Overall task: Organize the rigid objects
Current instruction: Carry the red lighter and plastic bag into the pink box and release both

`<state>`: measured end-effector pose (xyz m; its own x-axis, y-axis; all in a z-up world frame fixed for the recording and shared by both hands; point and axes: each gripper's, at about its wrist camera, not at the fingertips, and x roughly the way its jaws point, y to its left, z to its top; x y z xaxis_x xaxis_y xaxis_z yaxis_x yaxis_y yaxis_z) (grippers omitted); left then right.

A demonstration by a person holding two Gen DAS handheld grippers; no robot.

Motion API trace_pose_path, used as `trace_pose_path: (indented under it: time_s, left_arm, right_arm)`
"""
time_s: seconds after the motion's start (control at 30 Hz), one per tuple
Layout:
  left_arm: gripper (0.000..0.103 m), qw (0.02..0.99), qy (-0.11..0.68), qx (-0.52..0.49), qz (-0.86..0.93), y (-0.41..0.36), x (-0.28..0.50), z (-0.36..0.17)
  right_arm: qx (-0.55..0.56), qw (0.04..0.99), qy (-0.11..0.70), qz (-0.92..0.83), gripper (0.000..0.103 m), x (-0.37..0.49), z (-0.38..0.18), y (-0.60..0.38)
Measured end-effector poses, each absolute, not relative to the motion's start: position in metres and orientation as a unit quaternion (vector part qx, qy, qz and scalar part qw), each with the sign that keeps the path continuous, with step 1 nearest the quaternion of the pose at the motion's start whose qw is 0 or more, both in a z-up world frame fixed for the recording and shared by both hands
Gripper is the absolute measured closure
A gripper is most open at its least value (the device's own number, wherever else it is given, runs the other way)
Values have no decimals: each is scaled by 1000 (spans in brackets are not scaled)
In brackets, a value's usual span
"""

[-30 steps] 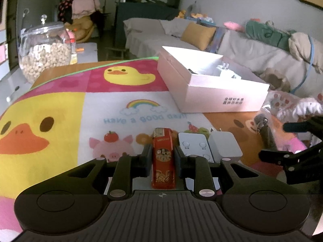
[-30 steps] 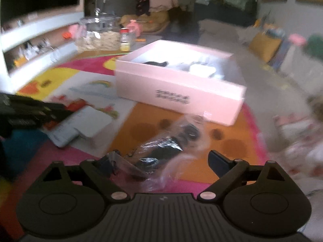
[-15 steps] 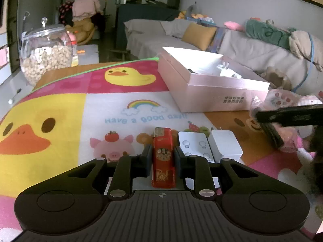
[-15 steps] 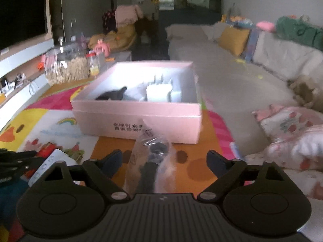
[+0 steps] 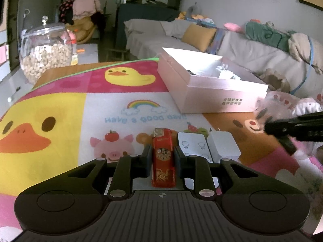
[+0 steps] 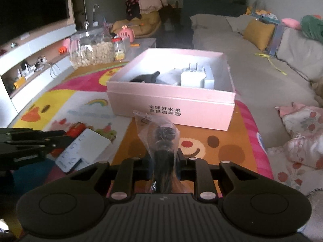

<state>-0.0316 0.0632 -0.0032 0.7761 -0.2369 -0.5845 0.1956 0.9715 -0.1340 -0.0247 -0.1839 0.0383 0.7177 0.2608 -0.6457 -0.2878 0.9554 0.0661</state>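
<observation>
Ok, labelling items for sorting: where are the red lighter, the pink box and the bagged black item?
red lighter (image 5: pixel 163 157): left wrist view, printed body.
pink box (image 6: pixel 171 112): right wrist view, front wall.
bagged black item (image 6: pixel 164 139): right wrist view, dark middle.

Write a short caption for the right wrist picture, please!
Right gripper closing on a bagged black object, facing the pink box on the cartoon mat.

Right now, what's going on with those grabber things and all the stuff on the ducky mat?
A person is tidying small things into the pink box. The left hand-held gripper is clamped on a red lighter on the mat, beside a white remote and a white charger. The right hand-held gripper is closing its jaws on a dark object in a clear plastic bag, in front of the box, which already holds another white charger.
</observation>
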Motion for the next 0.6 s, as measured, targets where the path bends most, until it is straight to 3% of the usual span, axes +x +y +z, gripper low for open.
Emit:
trace_pose_path:
  time_s: [0.4, 0.6]
  left_arm:
    - [77, 944, 296, 15, -147, 53, -49, 24]
    - [77, 953, 247, 24, -173, 49, -39, 71]
  right_arm:
    - [-13, 943, 297, 151, 82, -50, 67, -194]
    - [-10, 951, 269, 150, 82, -52, 85, -197]
